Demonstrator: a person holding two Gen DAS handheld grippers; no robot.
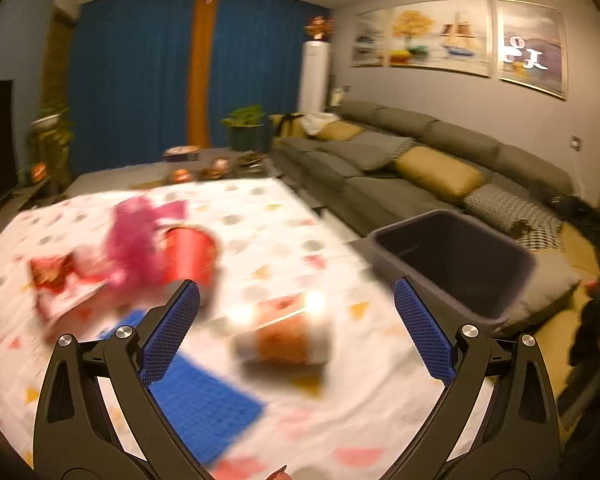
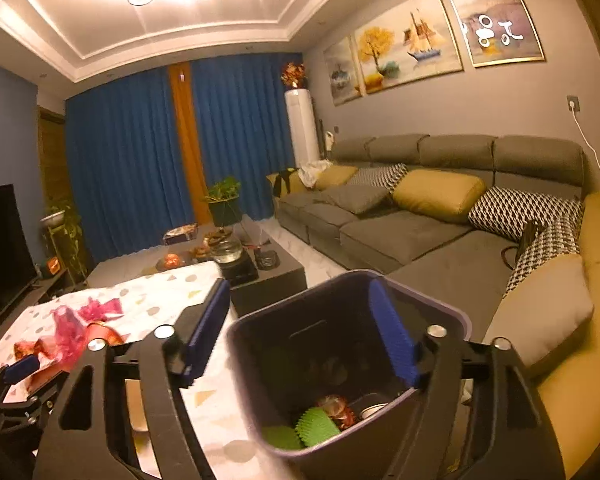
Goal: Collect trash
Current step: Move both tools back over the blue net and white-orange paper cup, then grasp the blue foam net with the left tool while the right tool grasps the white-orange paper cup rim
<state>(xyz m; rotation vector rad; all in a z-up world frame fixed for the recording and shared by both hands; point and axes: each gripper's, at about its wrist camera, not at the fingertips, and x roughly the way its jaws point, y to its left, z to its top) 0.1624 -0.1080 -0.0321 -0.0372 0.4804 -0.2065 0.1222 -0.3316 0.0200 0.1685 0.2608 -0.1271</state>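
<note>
My left gripper (image 1: 296, 284) stands open with nothing between its blue pads, above a table spread with a patterned cloth (image 1: 284, 216). On the cloth lie a blurred orange-and-white wrapper (image 1: 288, 340), a red cup (image 1: 190, 254) on its side, a pink plastic wrapper (image 1: 136, 240), a red packet (image 1: 58, 280) and a blue mat (image 1: 204, 396). A dark bin (image 1: 460, 252) stands past the table's right edge. My right gripper (image 2: 300, 284) hangs open and empty over the bin (image 2: 236, 336). Inside it lie green paper liners (image 2: 316, 426), a red wrapper (image 2: 338, 410) and a can (image 2: 374, 410).
A grey corner sofa (image 2: 400, 236) with yellow and patterned cushions runs along the right, close behind the bin. A dark coffee table (image 2: 272, 276) with a glass kettle and dishes stands beyond the cloth. A TV (image 2: 0, 248) is at the left, and blue curtains at the back.
</note>
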